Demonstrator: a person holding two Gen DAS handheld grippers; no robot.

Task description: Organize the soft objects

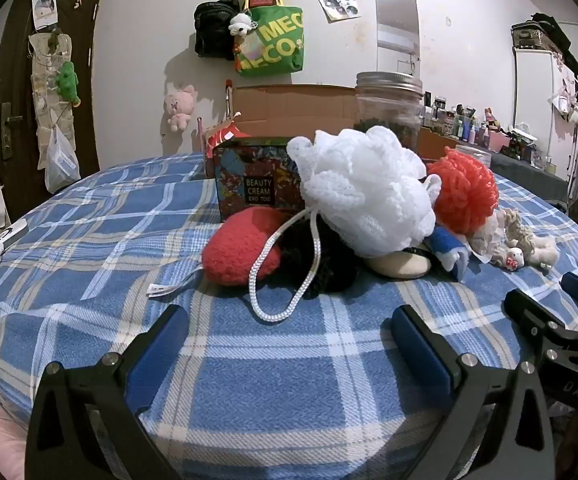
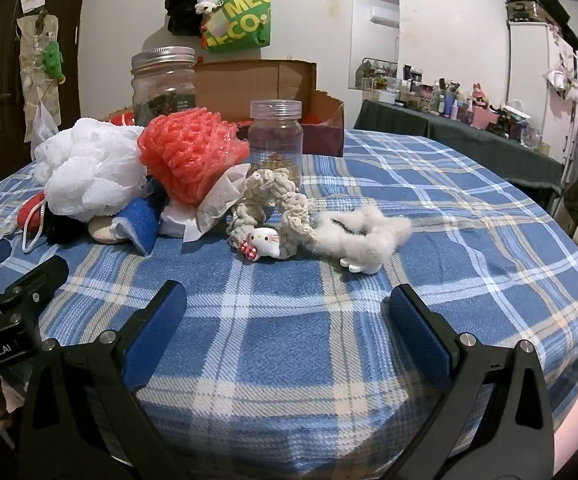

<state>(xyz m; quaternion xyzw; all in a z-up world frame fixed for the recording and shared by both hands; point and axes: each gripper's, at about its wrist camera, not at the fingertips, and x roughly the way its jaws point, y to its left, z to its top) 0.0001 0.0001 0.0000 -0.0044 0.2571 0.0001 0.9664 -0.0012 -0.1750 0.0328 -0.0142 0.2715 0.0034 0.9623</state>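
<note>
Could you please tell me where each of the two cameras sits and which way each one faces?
Left wrist: on the left tool, low over the bed, facing the white pouf and red plush; the right tool shows at right.
Right wrist: on the right tool, facing the cat scrunchie; the left tool shows at left.
Shared: pouf, orange pouf, box.

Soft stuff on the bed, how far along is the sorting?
Nothing looks sorted yet. Both the left gripper and right gripper are open and empty. The white mesh puff, red puff and crochet scrunchie remain piled on the blanket.
</note>
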